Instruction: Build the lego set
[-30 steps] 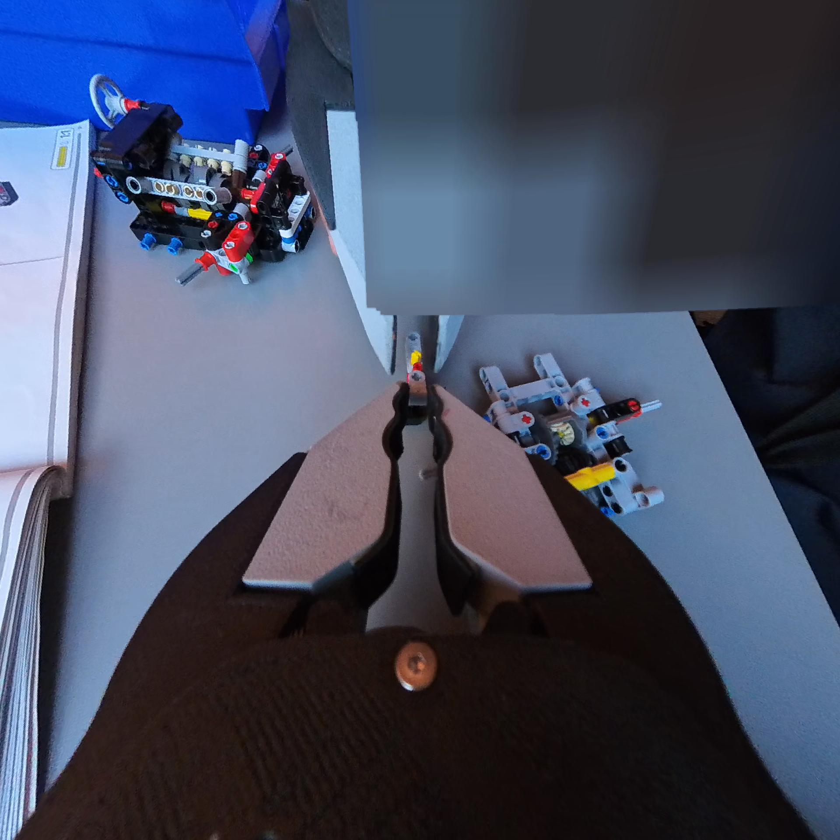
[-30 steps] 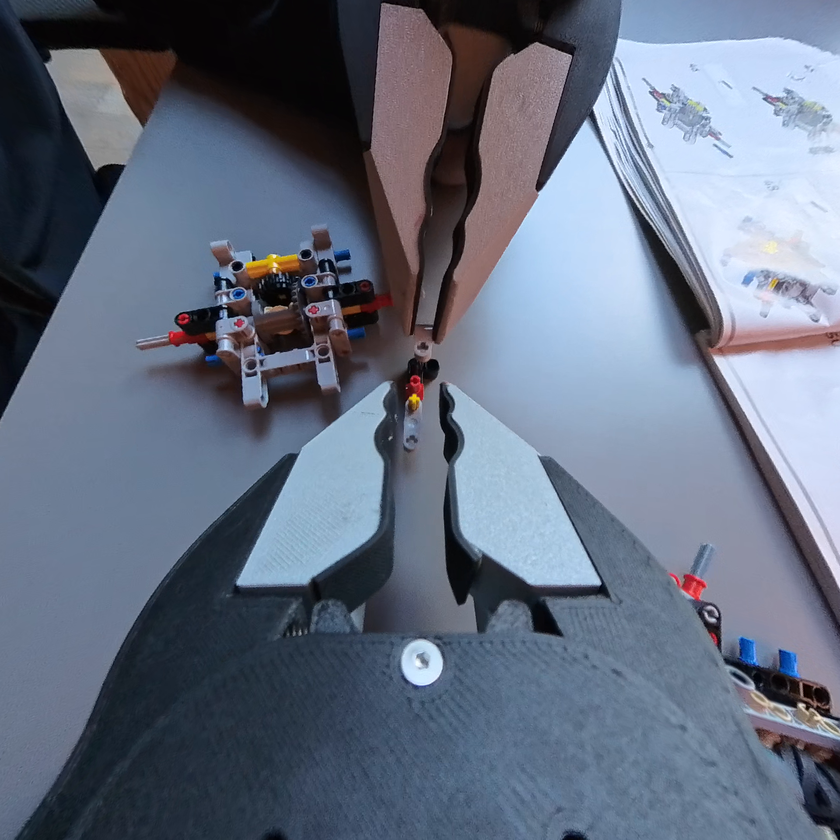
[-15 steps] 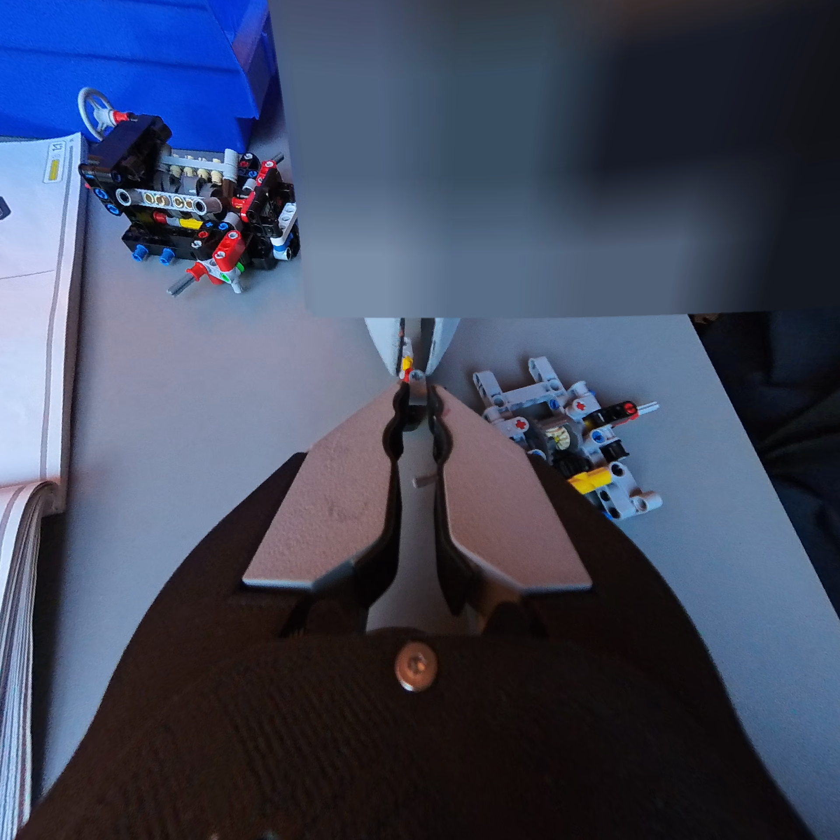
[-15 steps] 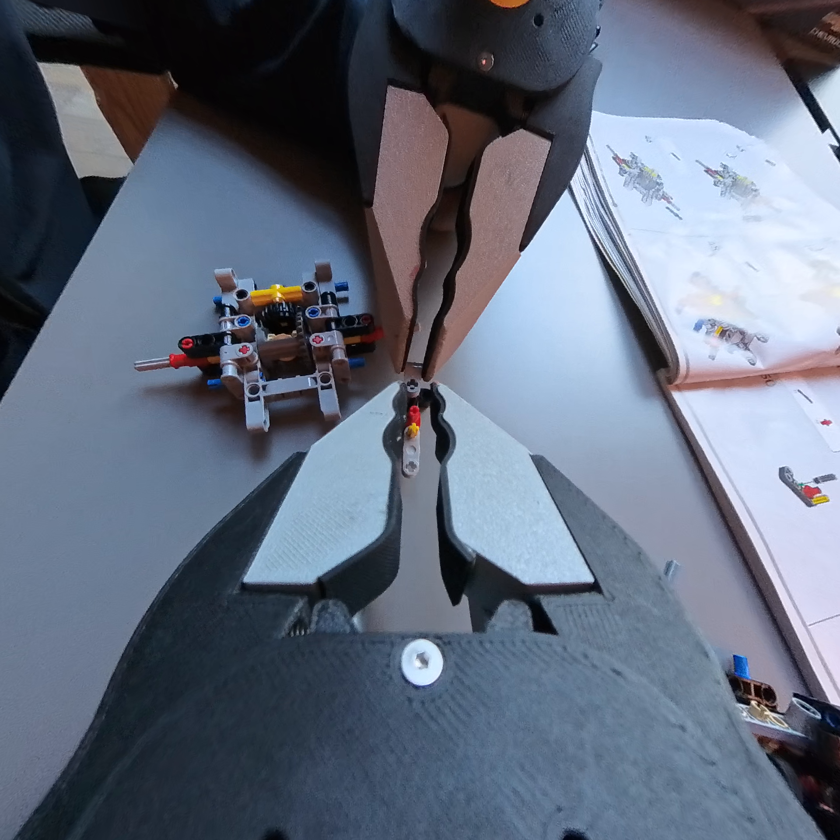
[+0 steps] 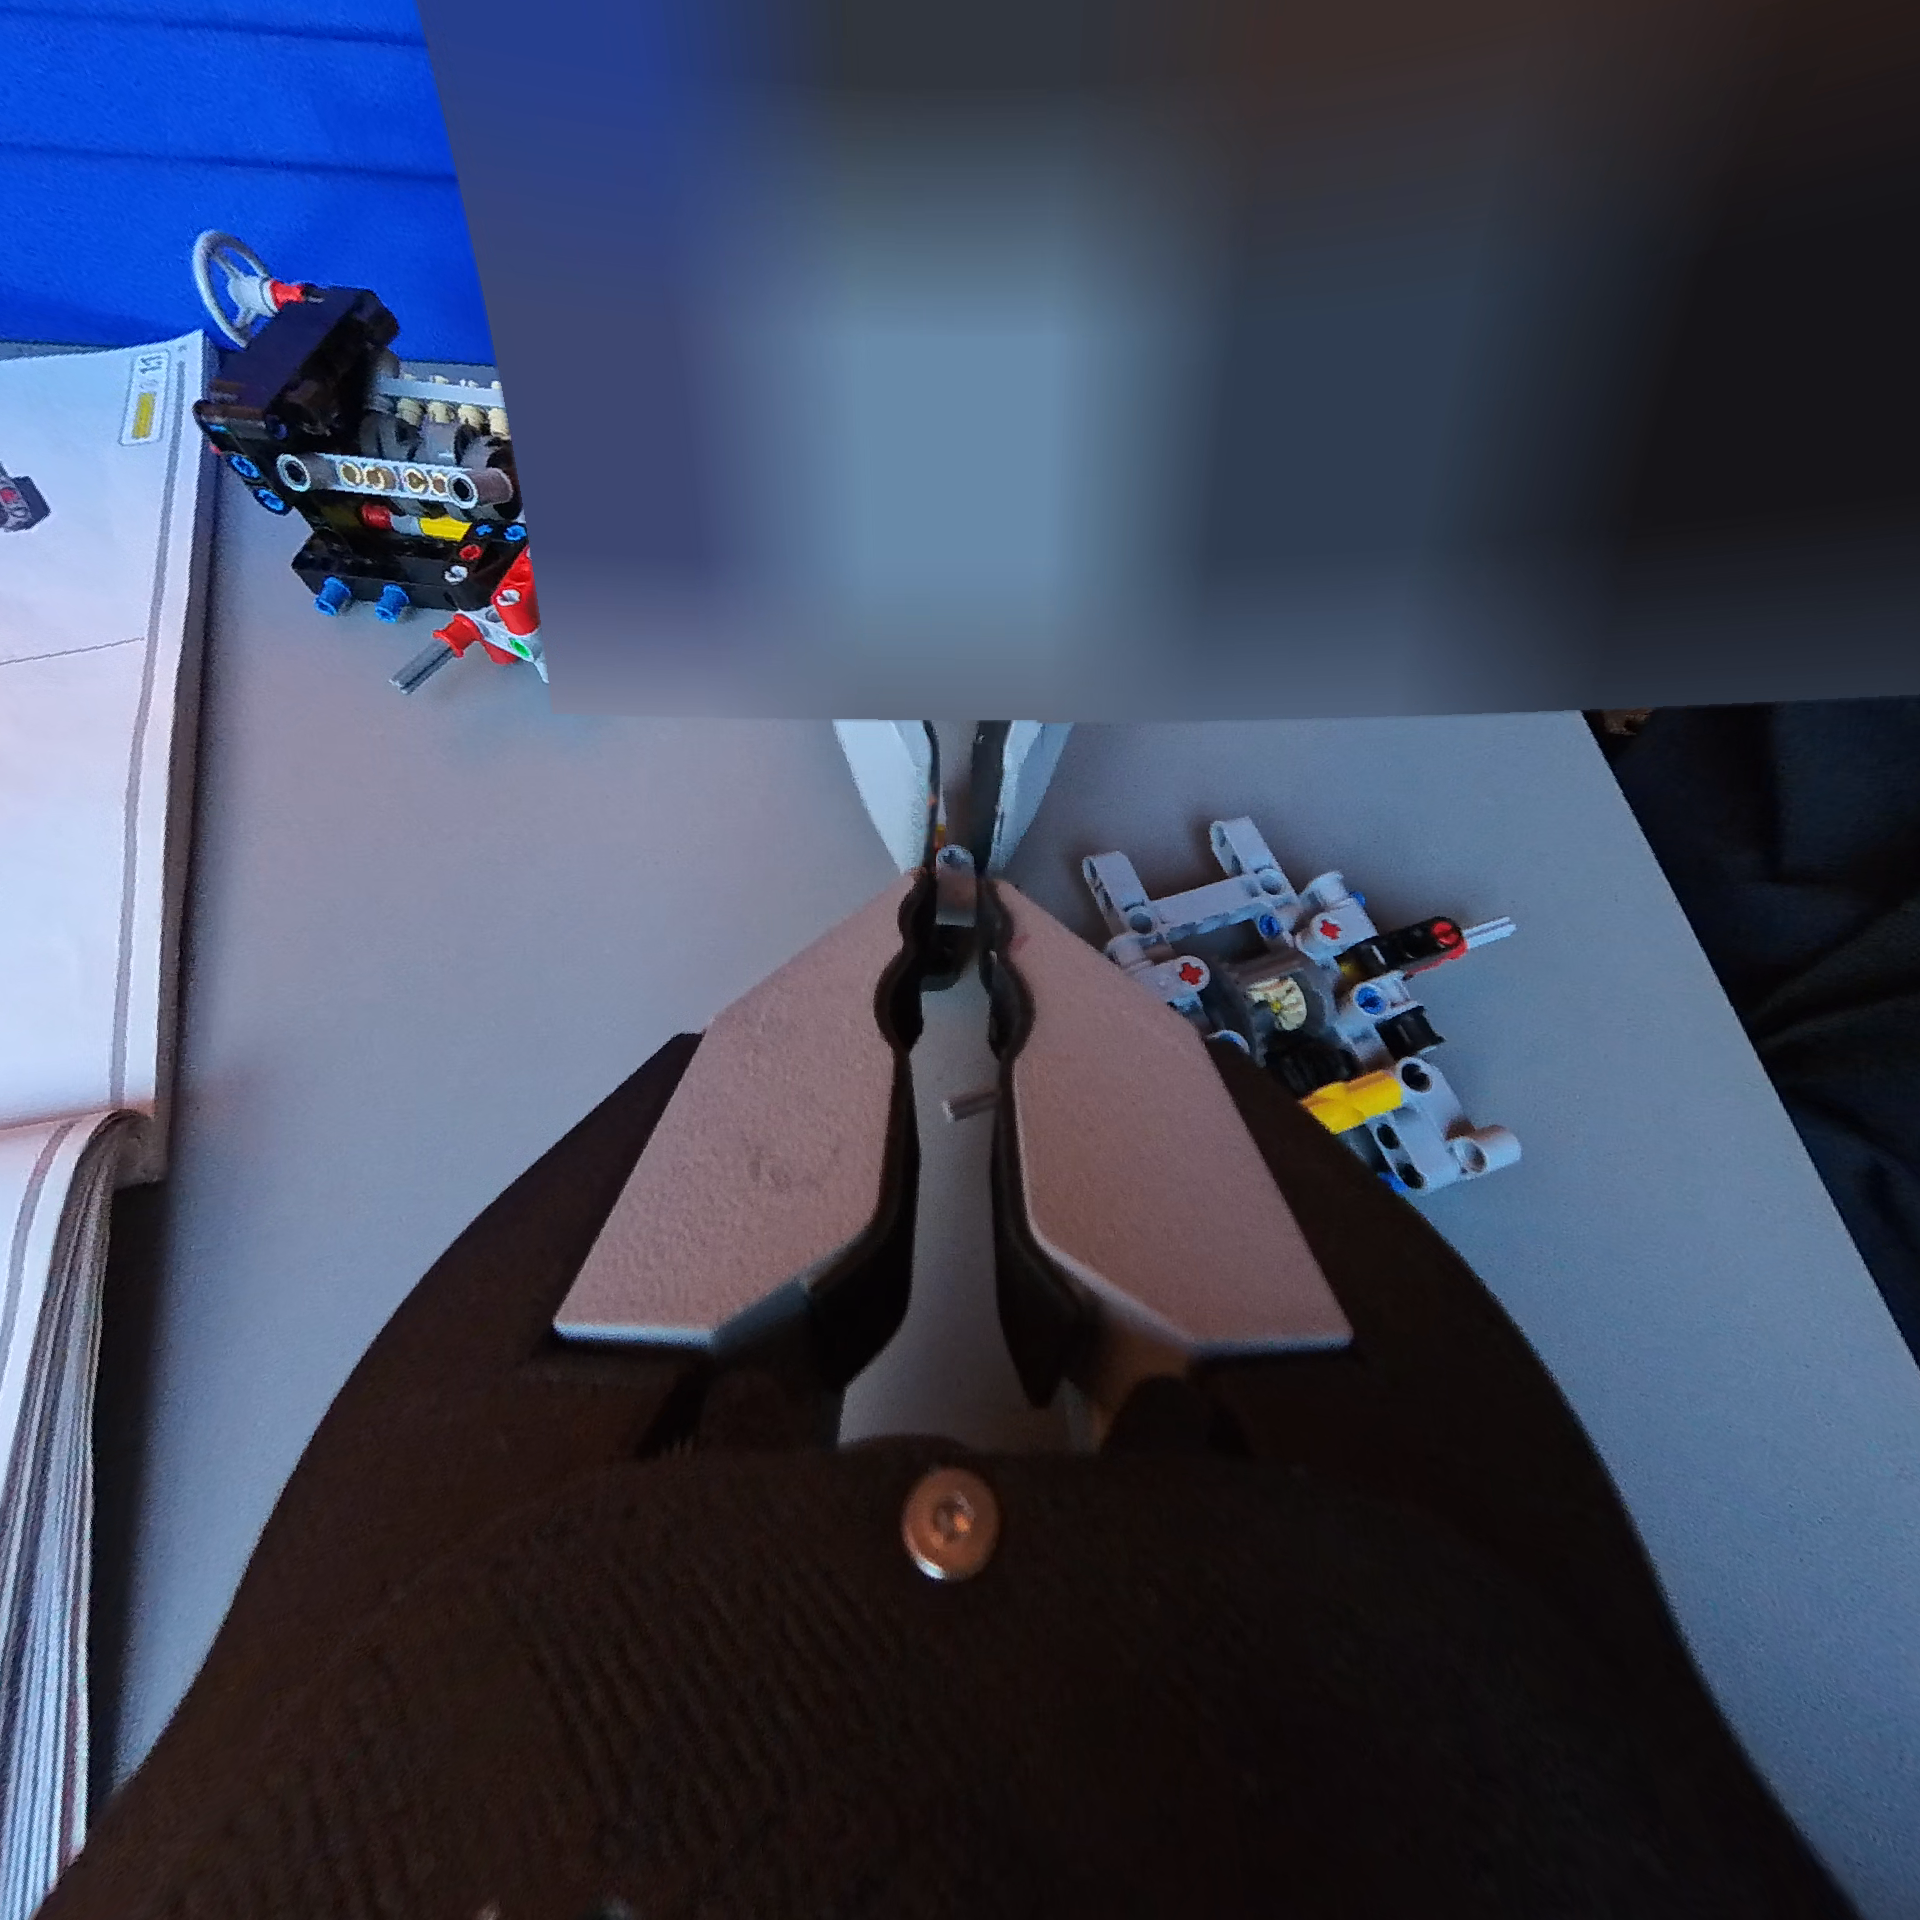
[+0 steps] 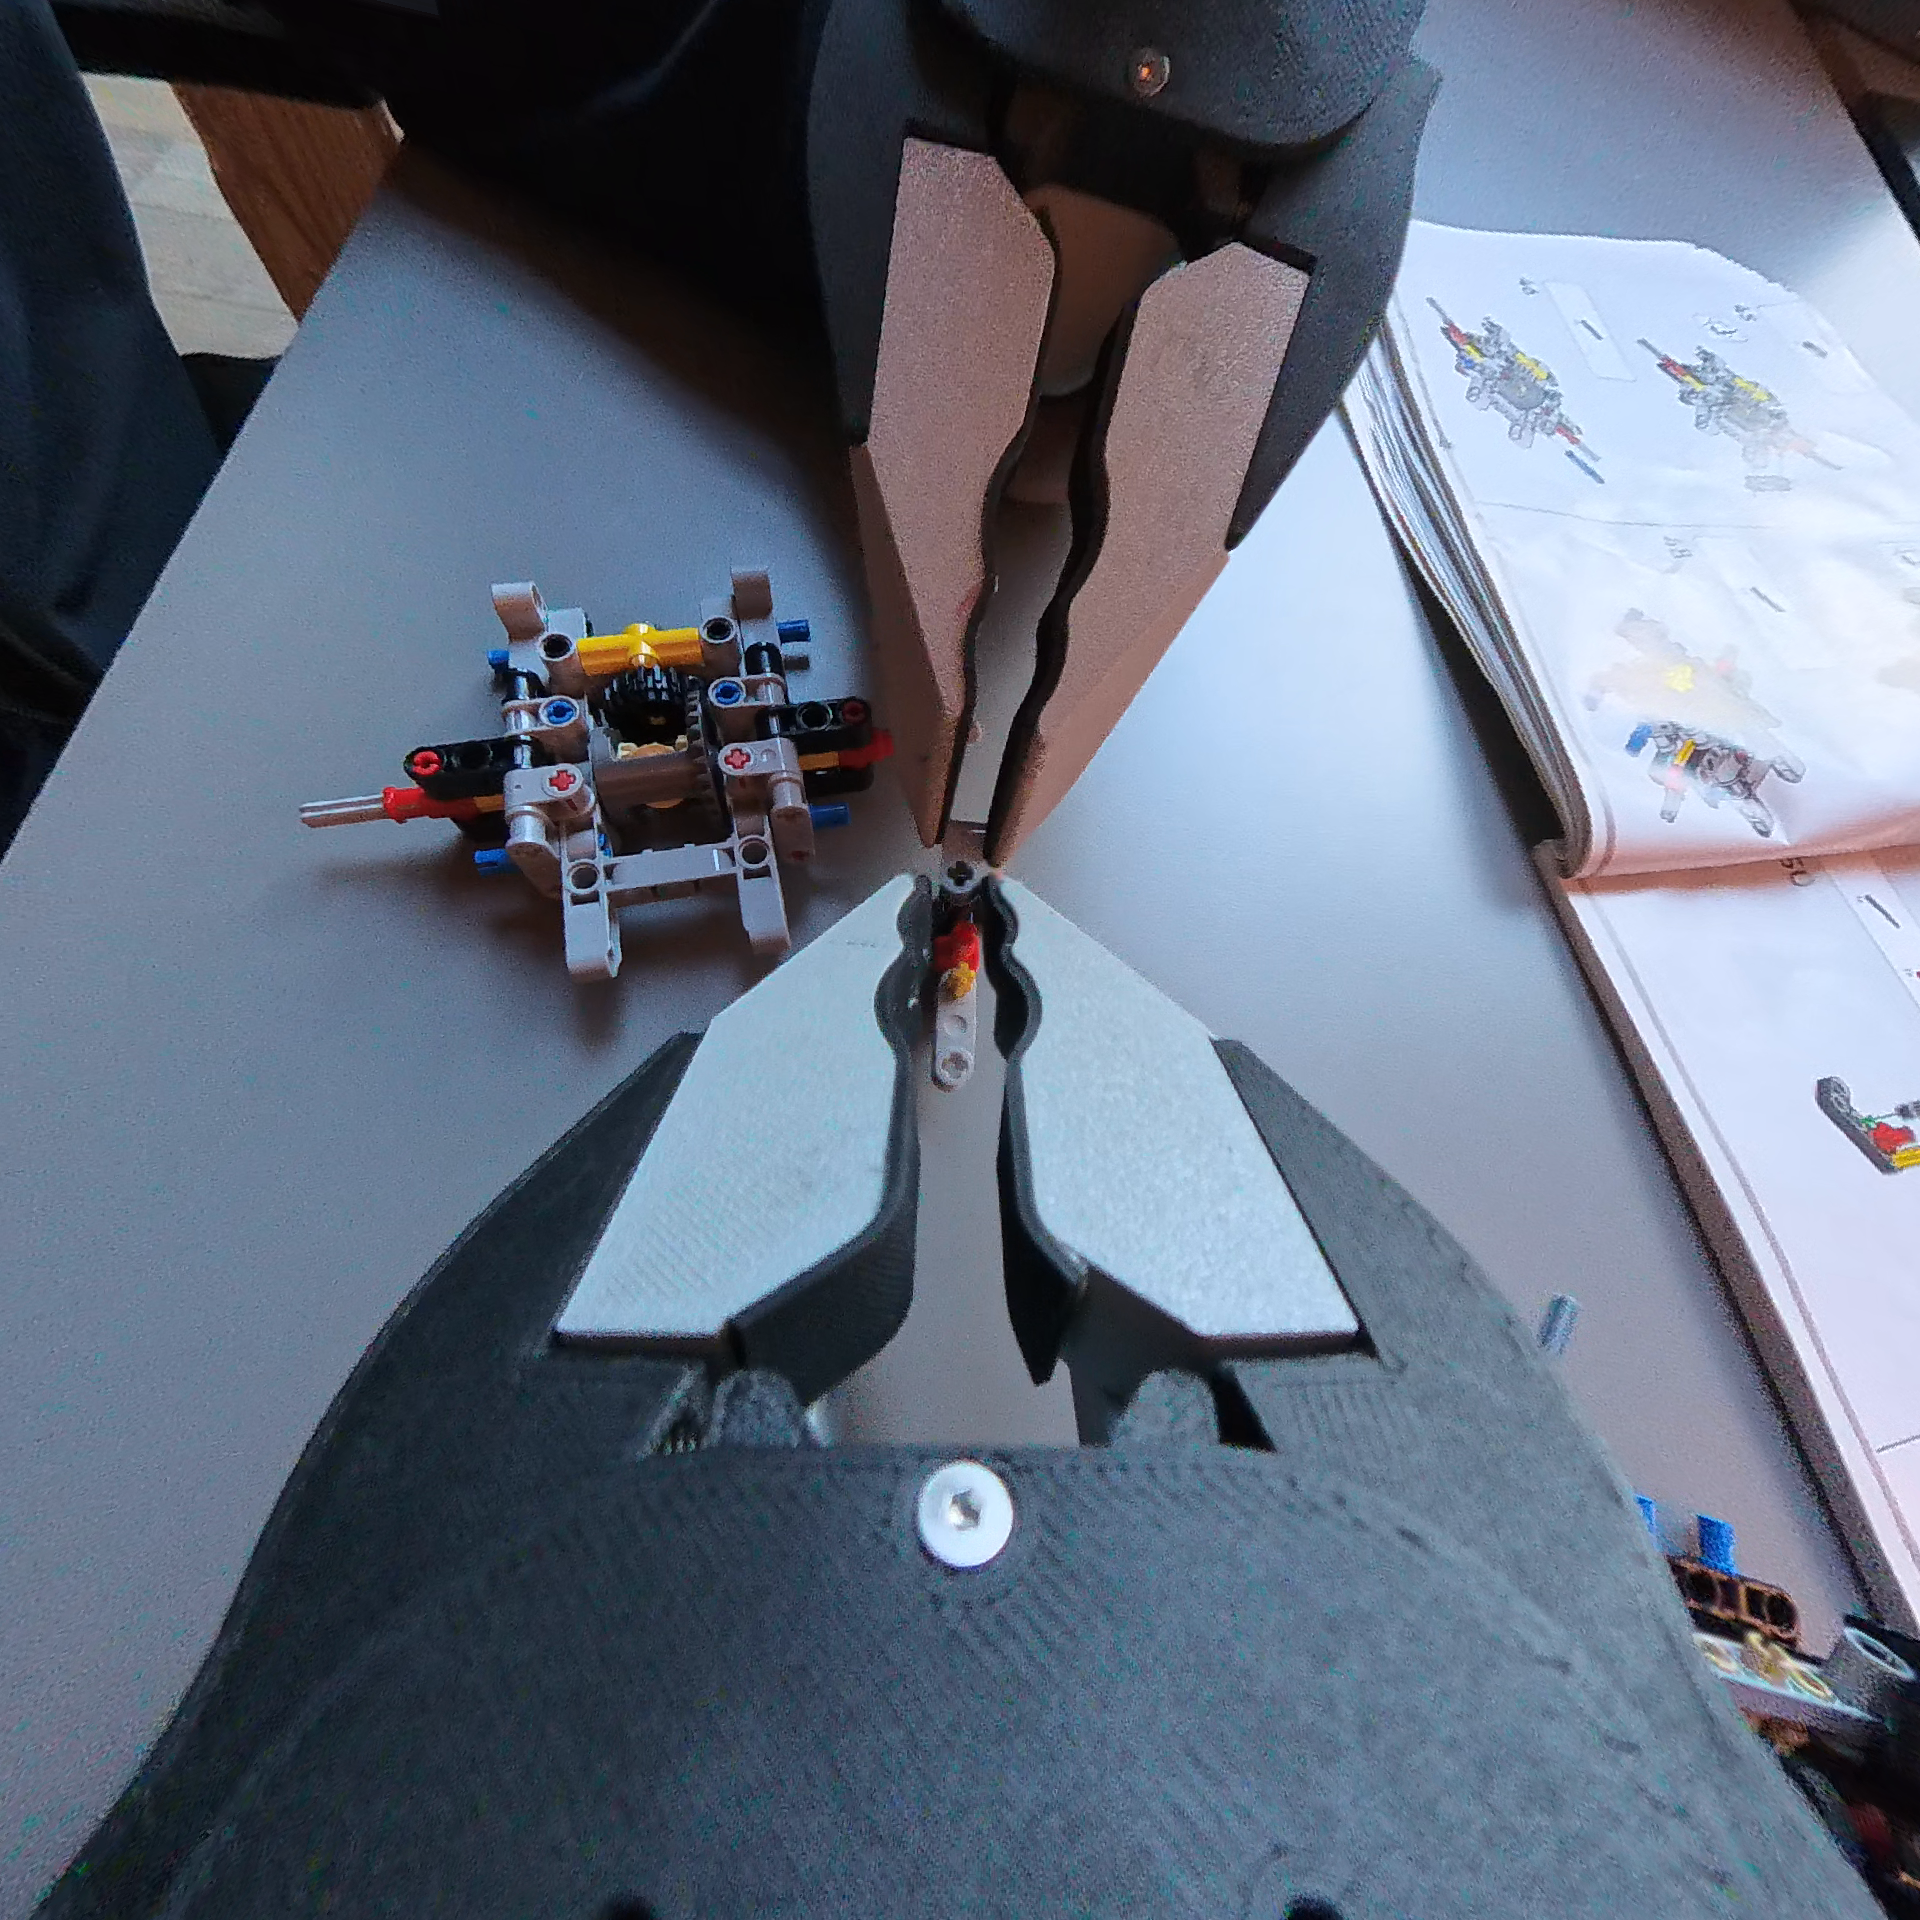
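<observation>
We see the left gripper [image 5: 954,914] and right gripper [image 6: 956,904] meeting tip to tip, both clenched on one small grey pin assembly [image 6: 954,1023] above the table [image 6: 1299,831]; a grey gear module [image 6: 644,769] lies at nine o'clock.

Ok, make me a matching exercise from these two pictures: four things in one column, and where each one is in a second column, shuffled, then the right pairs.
Things
1. small grey building-brick assembly
2. open instruction booklet
3. slim grey beam with red and yellow pins
4. blue bin

Places
A. gripped between the two tool tips
B. far corner, behind the large black brick model
C. lying flat on the table, beside the tools
D. along the table edge, pages showing diagrams

Pairs: 1-C, 2-D, 3-A, 4-B
</observation>
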`<action>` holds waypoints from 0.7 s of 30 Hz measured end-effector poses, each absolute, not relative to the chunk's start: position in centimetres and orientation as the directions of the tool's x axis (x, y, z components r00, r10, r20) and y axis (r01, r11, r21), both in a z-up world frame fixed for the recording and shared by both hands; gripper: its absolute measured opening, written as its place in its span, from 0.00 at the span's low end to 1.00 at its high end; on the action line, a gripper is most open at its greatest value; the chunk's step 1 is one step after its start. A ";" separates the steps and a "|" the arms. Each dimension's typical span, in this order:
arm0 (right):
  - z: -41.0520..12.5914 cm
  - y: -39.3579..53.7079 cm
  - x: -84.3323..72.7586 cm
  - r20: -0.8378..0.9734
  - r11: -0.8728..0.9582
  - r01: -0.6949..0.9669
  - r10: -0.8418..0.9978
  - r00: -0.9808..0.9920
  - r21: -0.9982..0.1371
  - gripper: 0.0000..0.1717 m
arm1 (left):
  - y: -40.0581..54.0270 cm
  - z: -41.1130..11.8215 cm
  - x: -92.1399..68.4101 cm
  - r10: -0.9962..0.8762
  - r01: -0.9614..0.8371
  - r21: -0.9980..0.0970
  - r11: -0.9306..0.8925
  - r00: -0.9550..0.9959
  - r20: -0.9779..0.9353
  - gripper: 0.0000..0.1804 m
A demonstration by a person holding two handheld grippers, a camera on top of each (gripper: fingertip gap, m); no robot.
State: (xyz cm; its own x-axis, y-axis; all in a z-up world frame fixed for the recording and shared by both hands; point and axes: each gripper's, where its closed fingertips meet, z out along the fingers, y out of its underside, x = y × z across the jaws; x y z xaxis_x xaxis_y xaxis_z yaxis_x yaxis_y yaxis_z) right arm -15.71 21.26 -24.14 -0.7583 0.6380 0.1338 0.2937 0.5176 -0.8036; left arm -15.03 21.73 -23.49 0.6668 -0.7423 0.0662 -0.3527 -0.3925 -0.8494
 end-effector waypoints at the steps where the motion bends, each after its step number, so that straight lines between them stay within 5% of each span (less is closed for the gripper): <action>1: -24.2 21.2 -15.7 0.138 0.521 0.293 0.638 -0.757 -0.802 0.03 | 21.7 -23.5 -15.0 -0.743 -0.352 -0.849 -0.393 0.666 0.068 0.03; 21: -24.1 21.5 -16.0 0.161 0.535 0.310 0.661 -0.733 -0.786 0.02 | 21.9 -23.8 -15.3 -0.712 -0.322 -0.834 -0.447 0.692 0.114 0.03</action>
State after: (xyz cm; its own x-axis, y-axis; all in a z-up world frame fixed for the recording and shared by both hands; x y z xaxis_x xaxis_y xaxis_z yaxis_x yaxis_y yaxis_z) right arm -16.01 21.50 -24.11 -0.7331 0.6609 0.1606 0.3102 0.5350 -0.7858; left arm -15.27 21.91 -23.82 0.6924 -0.7124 0.1144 -0.3225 -0.4474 -0.8342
